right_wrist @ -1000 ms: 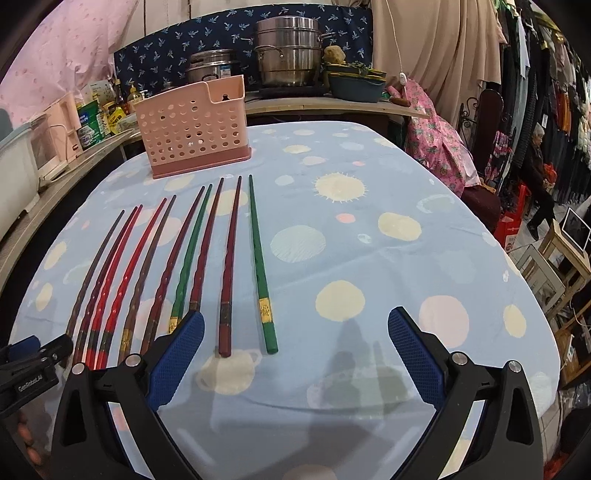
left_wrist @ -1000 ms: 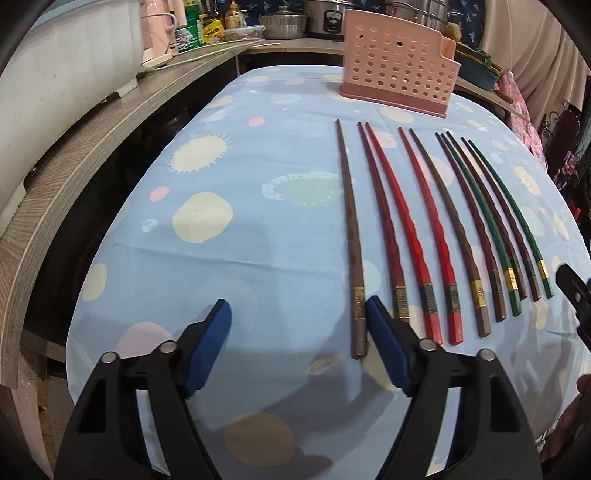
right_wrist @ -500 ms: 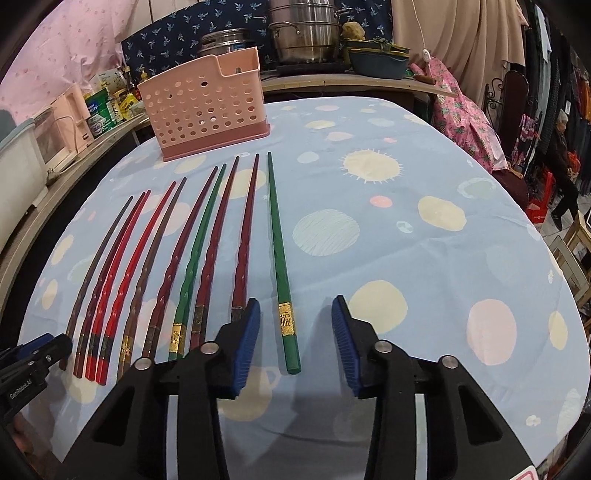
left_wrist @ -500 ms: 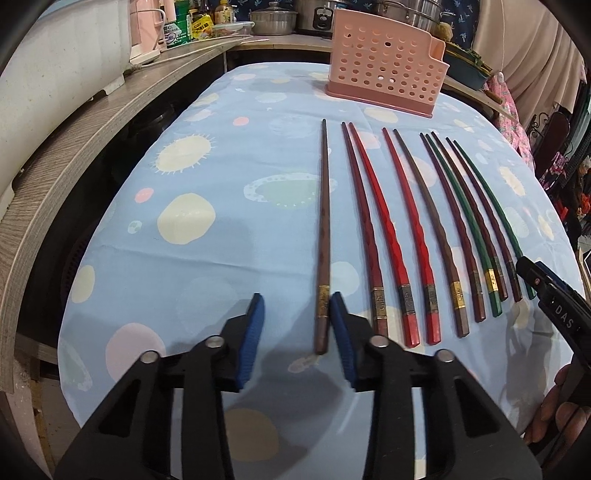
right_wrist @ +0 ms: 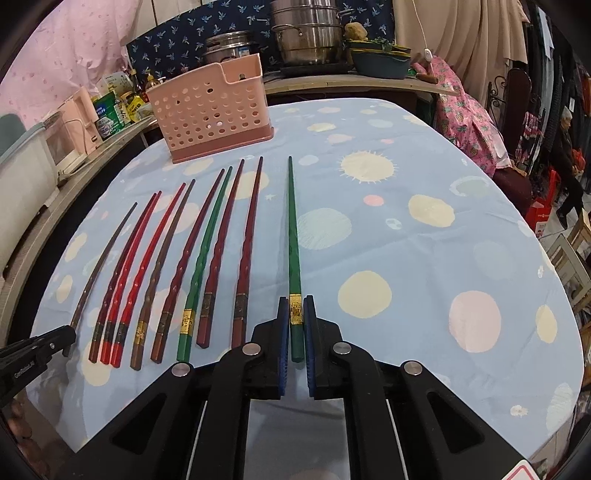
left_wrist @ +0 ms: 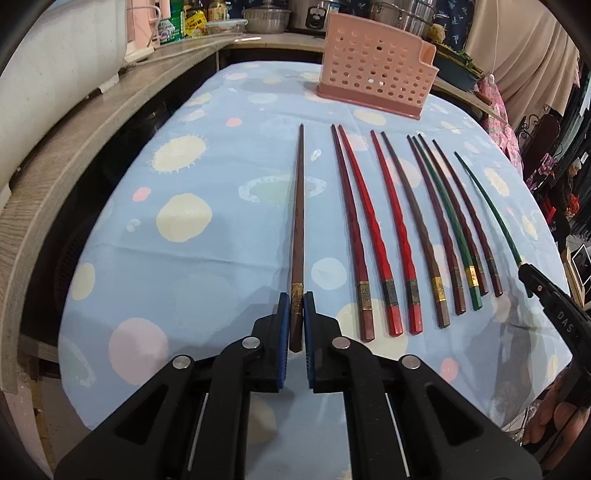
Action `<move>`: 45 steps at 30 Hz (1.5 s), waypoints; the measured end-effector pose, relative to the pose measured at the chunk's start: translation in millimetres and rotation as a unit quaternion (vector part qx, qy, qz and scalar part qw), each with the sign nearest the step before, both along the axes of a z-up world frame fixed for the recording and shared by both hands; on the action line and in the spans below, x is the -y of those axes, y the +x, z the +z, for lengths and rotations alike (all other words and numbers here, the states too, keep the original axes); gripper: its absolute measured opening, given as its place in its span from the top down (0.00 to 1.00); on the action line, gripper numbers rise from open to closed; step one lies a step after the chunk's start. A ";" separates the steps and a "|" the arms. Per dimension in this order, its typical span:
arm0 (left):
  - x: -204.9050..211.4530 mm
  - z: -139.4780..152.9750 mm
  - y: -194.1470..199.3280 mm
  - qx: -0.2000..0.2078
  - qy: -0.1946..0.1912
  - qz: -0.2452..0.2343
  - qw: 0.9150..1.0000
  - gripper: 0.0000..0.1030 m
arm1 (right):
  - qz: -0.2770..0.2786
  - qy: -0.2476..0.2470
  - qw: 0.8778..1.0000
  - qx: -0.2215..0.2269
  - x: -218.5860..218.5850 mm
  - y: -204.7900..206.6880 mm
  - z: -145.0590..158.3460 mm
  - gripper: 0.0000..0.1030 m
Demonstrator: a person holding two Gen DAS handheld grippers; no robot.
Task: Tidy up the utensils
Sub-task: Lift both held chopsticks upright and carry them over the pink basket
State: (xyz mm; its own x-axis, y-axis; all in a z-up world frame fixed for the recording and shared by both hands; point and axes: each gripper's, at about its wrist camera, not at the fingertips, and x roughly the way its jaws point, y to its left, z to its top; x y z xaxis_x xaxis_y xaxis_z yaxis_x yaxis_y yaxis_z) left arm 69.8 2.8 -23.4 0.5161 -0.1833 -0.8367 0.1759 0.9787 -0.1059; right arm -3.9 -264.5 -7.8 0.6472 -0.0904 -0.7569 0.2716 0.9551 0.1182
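Several chopsticks lie side by side on the blue spotted tablecloth, tips toward a pink perforated utensil holder at the far edge. My left gripper is shut on the thick end of the leftmost brown chopstick. My right gripper is shut on the thick end of the rightmost green chopstick. Red, brown, maroon and green chopsticks lie between them. The holder also shows in the right wrist view.
A wooden counter curves along the table's left side with bottles and pots behind. Steel pots stand behind the holder. The right gripper's tip shows at the left view's right edge.
Both grippers went from wide open to shut, each closing on its outer chopstick. Each of those chopsticks now sits slightly apart from the row.
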 end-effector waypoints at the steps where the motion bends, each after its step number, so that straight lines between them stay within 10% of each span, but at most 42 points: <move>1: -1.4 4.4 -0.7 0.003 -0.002 0.000 1.000 0.93 | 0.000 0.001 1.000 0.006 0.8 -2.0 6.3 0.93; 23: -15.1 182.0 58.9 0.152 -0.051 0.005 0.987 0.93 | -0.012 0.028 0.985 0.169 56.6 19.2 162.4 0.93; 45: 36.2 317.7 199.4 0.291 -0.117 0.039 0.949 0.93 | 0.009 0.050 0.959 0.279 66.2 195.0 273.4 0.93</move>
